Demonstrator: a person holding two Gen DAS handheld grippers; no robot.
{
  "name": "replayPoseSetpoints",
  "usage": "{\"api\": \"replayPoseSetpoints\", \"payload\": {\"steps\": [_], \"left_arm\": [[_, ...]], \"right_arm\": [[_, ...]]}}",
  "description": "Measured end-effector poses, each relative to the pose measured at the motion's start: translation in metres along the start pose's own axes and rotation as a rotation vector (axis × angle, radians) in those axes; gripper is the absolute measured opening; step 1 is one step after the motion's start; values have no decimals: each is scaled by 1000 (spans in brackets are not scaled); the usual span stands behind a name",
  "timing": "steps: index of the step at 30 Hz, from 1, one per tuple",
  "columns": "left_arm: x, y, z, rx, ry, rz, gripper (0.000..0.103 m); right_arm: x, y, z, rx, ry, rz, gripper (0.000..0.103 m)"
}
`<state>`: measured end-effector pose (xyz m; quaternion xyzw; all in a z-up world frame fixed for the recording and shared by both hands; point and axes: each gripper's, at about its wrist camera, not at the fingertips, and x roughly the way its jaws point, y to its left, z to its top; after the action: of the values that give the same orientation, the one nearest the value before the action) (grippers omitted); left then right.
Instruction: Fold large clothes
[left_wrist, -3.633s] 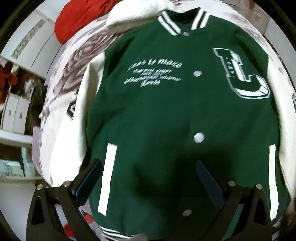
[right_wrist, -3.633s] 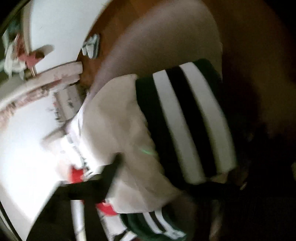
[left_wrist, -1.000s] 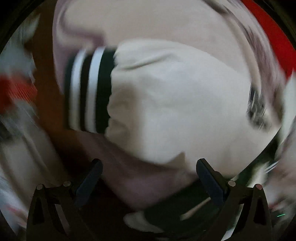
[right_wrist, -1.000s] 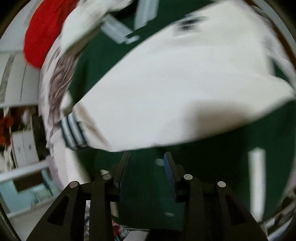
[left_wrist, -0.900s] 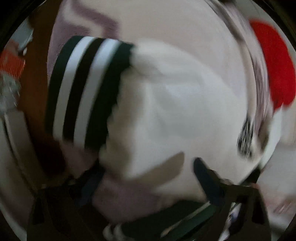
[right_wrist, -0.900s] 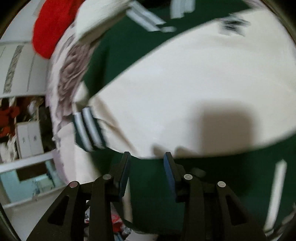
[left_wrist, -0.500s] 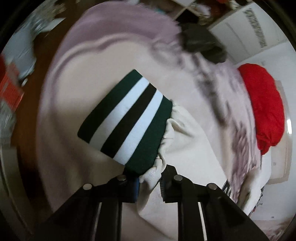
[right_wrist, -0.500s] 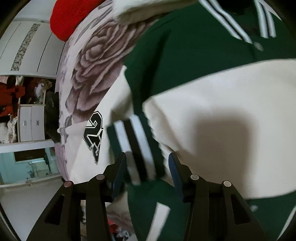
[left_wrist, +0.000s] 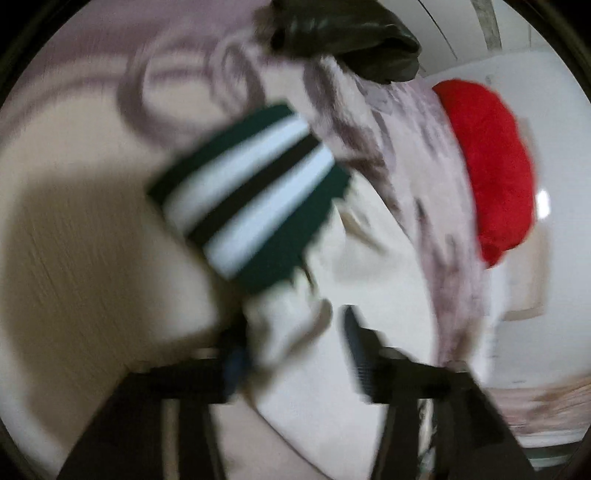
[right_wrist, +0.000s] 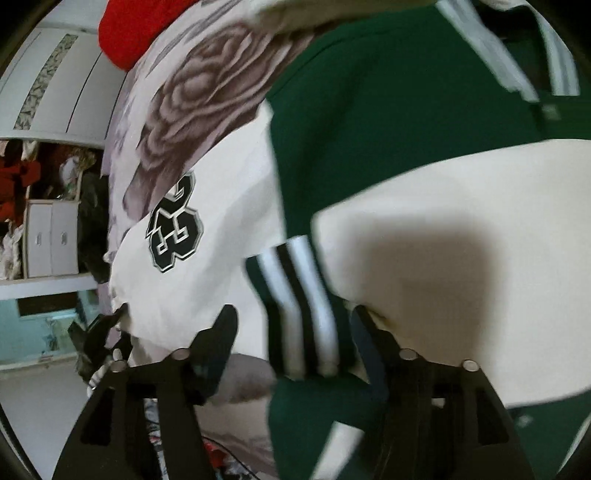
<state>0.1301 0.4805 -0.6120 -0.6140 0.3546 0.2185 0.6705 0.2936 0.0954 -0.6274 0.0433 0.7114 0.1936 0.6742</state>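
While both tongs gape, cream sleeve (right_wrist: 461, 229) crosses green jacket (right_wrist: 388, 110).

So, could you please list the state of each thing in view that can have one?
Jacket: spread front-up on the bed, one cream sleeve folded across its body.
Other cream sleeve: between the pads, striped cuff ahead of them.
Left gripper: jaws just opened, parted around the sleeve.
Right gripper: open, jaws just widened, folded sleeve's cuff between them.

A bed covered in a rose-print blanket (right_wrist: 199, 96) is carrying everything. A green and cream varsity jacket (right_wrist: 388, 147) is lying spread right ahead of the right gripper, a red bundle (left_wrist: 491, 162) is sitting farther off, and a dark garment (left_wrist: 343, 33) is resting beyond the left gripper.
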Motion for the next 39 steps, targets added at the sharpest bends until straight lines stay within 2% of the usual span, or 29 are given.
{"api": "replayPoseSetpoints", "payload": {"steps": [3,5,6,7,8,10,11,13,14,16,18,20,23,26,28,31,32,34,35,36,39], "left_arm": [[4,-5,-17,-14,-2,-18,61],[5,-21,-24,28,-64,43,58],[4,-31,-29,57,-109,65,51],[3,-42,-32,92,-151,92,15],[2,-53,-34,126,-184,129,4],[-4,-78,-38,197,-239,142,5],[-9,-97,-44,268,-269,162,4],[-14,-132,-57,444,-319,247,4],[-19,-153,-73,563,-348,287,4],[-31,-187,-104,719,-370,304,3],[-39,-219,-125,831,-376,293,3],[-52,-252,-166,930,-372,263,3],[-59,-299,-233,1032,-318,199,2],[-41,-341,-318,1121,-210,122,2],[-25,-359,-383,1162,-117,65,2],[19,-378,-482,1202,47,0,2],[38,-380,-524,1236,107,-6,2],[72,-377,-584,1261,217,-8,2],[83,-375,-604,1269,247,3,3],[101,-370,-629,1294,289,41,3],[153,-352,-667,1331,400,169,9]], "right_arm": [[-13,-18,-9,-9,-62,-195,83],[-11,-35,-13,26,-54,-216,83],[-9,-46,-14,59,-43,-219,84],[-8,-53,-15,75,-36,-242,83],[-6,-60,-15,81,-35,-283,84],[-4,-66,-13,60,-34,-438,84],[-4,-67,-11,24,-40,-532,84],[-9,-68,-9,-27,-81,-605,84],[-11,-68,-8,-48,-98,-631,84],[-14,-68,-5,-72,-124,-627,84],[-22,-77,-4,-49,-126,-541,84],[-32,-88,-3,-10,-129,-455,84],[-55,-112,-5,46,-150,-373,84],[-80,-159,-14,121,-143,-296,84],[-98,-194,-19,178,-141,-260,84],[-128,-271,-33,293,-130,-214,84],[-134,-292,-39,322,-130,-211,84],[-143,-334,-53,383,-126,-203,84],[-147,-360,-60,417,-117,-187,84],[-149,-375,-66,438,-113,-174,84],[-158,-421,-80,477,-110,-122,84]]}}
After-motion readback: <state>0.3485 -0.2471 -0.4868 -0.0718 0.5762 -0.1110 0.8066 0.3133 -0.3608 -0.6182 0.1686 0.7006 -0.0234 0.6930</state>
